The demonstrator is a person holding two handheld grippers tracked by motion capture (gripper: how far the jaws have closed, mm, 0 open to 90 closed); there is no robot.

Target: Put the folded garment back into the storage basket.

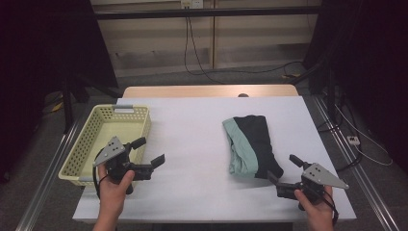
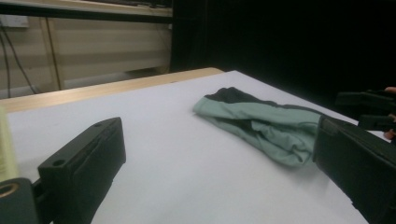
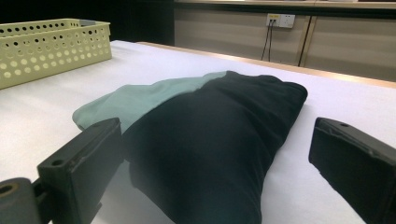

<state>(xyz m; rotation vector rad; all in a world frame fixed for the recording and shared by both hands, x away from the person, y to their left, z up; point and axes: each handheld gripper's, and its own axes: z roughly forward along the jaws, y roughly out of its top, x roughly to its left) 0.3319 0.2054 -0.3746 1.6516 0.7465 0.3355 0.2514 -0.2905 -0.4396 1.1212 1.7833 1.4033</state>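
Folded garment point(image 1: 251, 145), black with a pale green band, lies on the right half of the white bench point(image 1: 192, 144). At left, a yellow basket point(image 1: 109, 140) sits at the bench edge, probably its destination; beside it the left hand-held gripper point(image 1: 150, 151) hovers released. The right hand-held gripper point(image 1: 282, 168), jaws spread, faces the garment's near end, apparently lining up a grasp.

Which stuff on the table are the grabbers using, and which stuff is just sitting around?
Part of the job:
- folded green and black cloth
- yellow basket
- left gripper, open, holding nothing
- right gripper, open, right by the cloth

Just lying about:
- cables on the floor
- wall socket
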